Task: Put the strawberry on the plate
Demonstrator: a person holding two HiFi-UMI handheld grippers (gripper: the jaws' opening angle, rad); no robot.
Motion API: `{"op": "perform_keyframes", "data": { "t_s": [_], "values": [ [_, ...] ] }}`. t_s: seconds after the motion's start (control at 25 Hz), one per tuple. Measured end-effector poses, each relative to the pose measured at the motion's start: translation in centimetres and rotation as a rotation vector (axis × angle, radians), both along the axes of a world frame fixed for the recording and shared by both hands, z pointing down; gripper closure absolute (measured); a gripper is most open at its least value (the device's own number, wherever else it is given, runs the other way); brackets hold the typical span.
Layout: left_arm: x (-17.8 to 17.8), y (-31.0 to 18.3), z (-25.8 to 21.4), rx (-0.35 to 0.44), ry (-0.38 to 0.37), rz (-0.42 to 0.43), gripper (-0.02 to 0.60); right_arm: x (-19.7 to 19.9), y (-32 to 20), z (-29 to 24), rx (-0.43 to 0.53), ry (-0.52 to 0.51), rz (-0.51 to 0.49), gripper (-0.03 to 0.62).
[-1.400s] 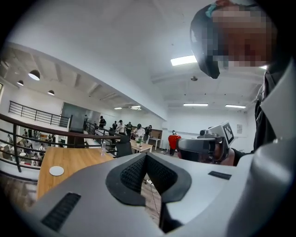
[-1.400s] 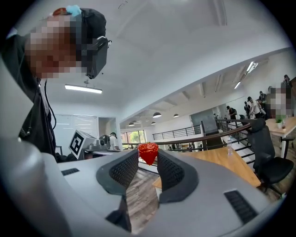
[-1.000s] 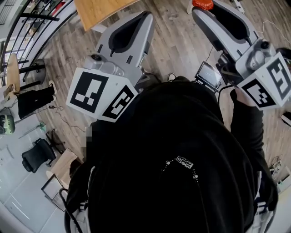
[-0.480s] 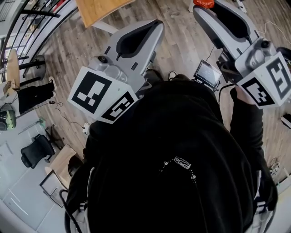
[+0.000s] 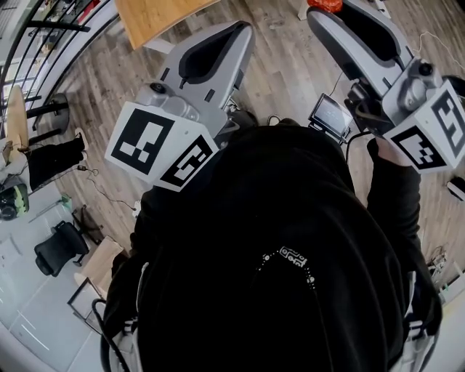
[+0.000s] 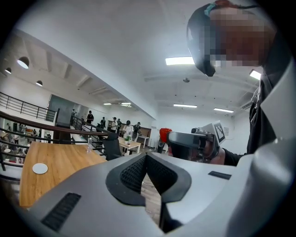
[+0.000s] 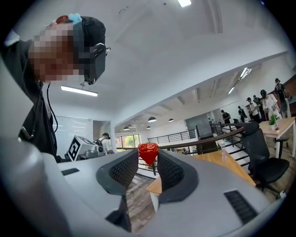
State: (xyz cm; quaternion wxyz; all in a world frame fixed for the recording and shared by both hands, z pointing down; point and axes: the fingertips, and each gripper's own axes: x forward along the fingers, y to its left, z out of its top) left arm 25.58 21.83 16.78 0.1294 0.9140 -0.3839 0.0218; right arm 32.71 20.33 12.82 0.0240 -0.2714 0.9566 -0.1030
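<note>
The person's black top fills the head view and blocks the floor below; beyond it a wooden table bears a white disc. Both grippers point level: left gripper closed and empty, right gripper pinching the strawberry at its tips

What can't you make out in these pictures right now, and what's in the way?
Strawberry: head view, cut off by the top edge; only a red sliver shows.
White disc on the wooden table: left gripper view, too small to call a plate.
Much of the floor: head view, hidden by the person's black top.
</note>
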Motion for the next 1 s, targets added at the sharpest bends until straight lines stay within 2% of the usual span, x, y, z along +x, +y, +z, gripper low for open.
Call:
{"op": "perform_keyframes", "data": {
  "t_s": [0.12,0.36,0.56,0.68,1.0],
  "values": [
    [-0.5,-0.9,-0.4,0.005,0.02,0.034,0.578,-0.8,-0.6,-0.5,-0.013,-0.014,-0.002,0.457],
    [-1.2,-2.7,0.0,0.007,0.032,0.035,0.578,-1.5,-1.8,-0.4,-0.021,-0.004,0.003,0.457],
    [-5.6,-6.7,-0.2,-0.014,0.062,0.029,0.578,-6.2,-5.9,-0.9,-0.021,0.028,-0.016,0.457],
    [-7.9,-8.6,-0.6,-0.001,0.044,0.025,0.578,-9.4,-7.1,-1.3,-0.027,0.037,-0.043,0.457],
    [-13.8,-9.6,-1.7,0.021,0.044,0.025,0.578,-15.4,-8.2,-2.5,-0.033,0.07,-0.05,0.457]
  ]
}}
